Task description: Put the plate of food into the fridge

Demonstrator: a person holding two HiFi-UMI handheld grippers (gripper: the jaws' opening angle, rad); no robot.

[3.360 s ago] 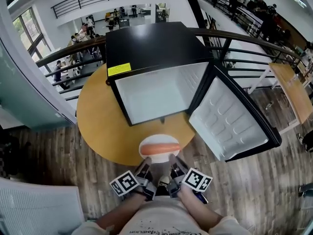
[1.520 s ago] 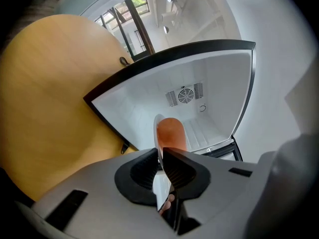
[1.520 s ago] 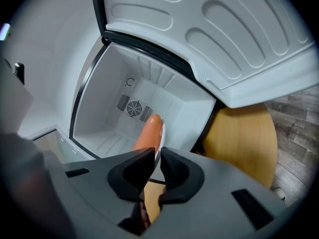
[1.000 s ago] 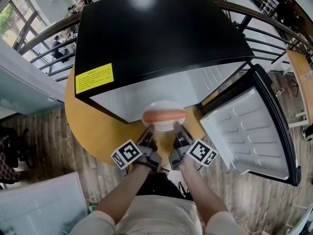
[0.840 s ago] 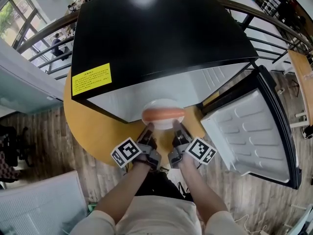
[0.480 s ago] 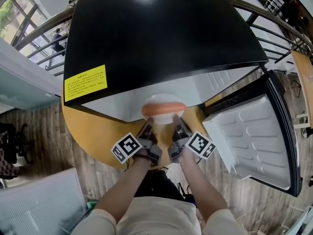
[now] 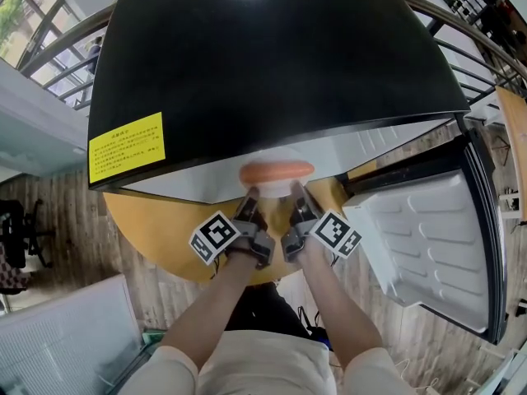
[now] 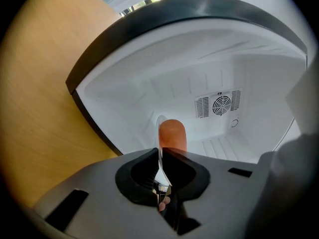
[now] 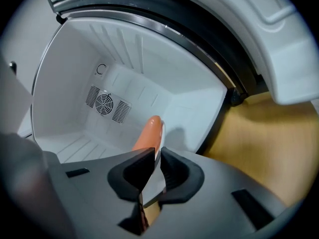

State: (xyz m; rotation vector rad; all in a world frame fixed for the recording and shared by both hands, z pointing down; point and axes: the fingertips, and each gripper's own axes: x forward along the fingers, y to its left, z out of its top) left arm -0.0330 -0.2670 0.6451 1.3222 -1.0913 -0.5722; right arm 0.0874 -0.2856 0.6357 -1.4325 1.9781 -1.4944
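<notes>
The step in hand is carrying the load into the cabinet. The left gripper (image 7: pixel 249 199) and the right gripper (image 7: pixel 297 199) sit side by side at the near rim of the white plate (image 7: pixel 277 188), each with its fingers clamped together on that thin rim, as both gripper views show. A sausage (image 7: pixel 277 171) lies across the plate. The plate is at the mouth of the open fridge (image 7: pixel 272 56), partly under the black top, with the white interior and the fan grille (image 8: pixel 222 103) on the back wall ahead of it. The door (image 7: pixel 420 245) is swung wide to the right, clear of the path, and the round wooden worktop (image 7: pixel 165 229) carries the fridge. Whether the plate touches the fridge floor I cannot tell; it looks held just above it. The next move likely calls for pushing both grippers forward together, keeping the plate level so the sausage does not roll. Then they would lower it onto the floor, part the fingers and draw back.
</notes>
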